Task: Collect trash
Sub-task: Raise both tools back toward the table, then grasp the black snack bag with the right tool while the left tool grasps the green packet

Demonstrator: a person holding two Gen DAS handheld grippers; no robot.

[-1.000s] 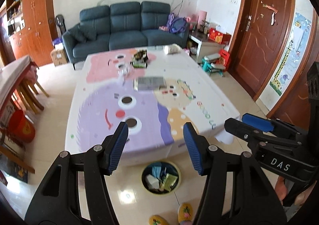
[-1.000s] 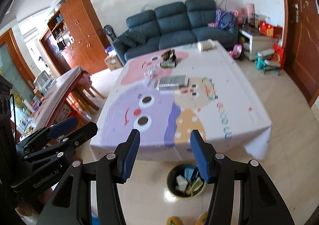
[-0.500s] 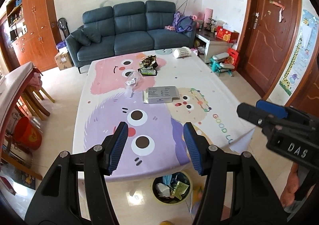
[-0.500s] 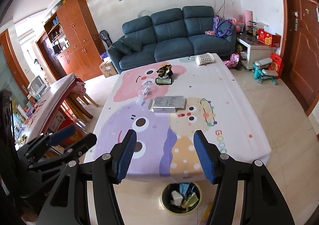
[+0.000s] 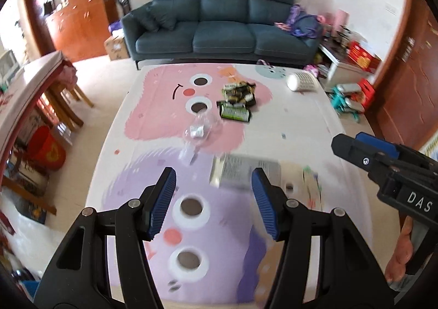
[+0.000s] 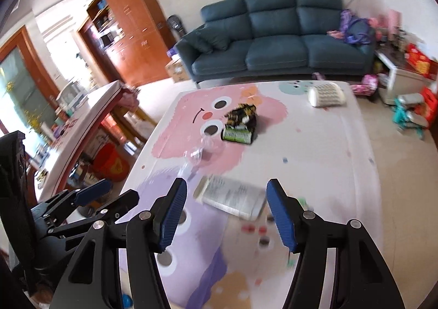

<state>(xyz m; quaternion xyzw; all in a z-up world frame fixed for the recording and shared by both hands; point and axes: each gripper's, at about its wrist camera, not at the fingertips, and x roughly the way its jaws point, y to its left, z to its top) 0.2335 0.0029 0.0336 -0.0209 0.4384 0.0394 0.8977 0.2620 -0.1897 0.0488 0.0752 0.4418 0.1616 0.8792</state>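
A smooth, matt printed tablecloth (image 5: 287, 123) covers the tabletop. On it lie a crumpled clear plastic wrapper (image 5: 201, 128), glossy dark foil snack packets (image 5: 236, 101) and a flat silvery, paper-like packet (image 5: 245, 172), blurred. The left gripper (image 5: 213, 202) and the right gripper (image 6: 227, 214) have matt black plastic arms, ribbed blue pads (image 5: 161, 202) and bright metal rivets. The sofa (image 5: 216, 24) looks like matt cloth, the cabinet (image 6: 128, 27) like glossy wood.

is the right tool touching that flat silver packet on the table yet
Apart. The right wrist view shows the right tool open and empty, with tablecloth visible between its fingertips and the flat silver packet, which lies flat on the table ahead.
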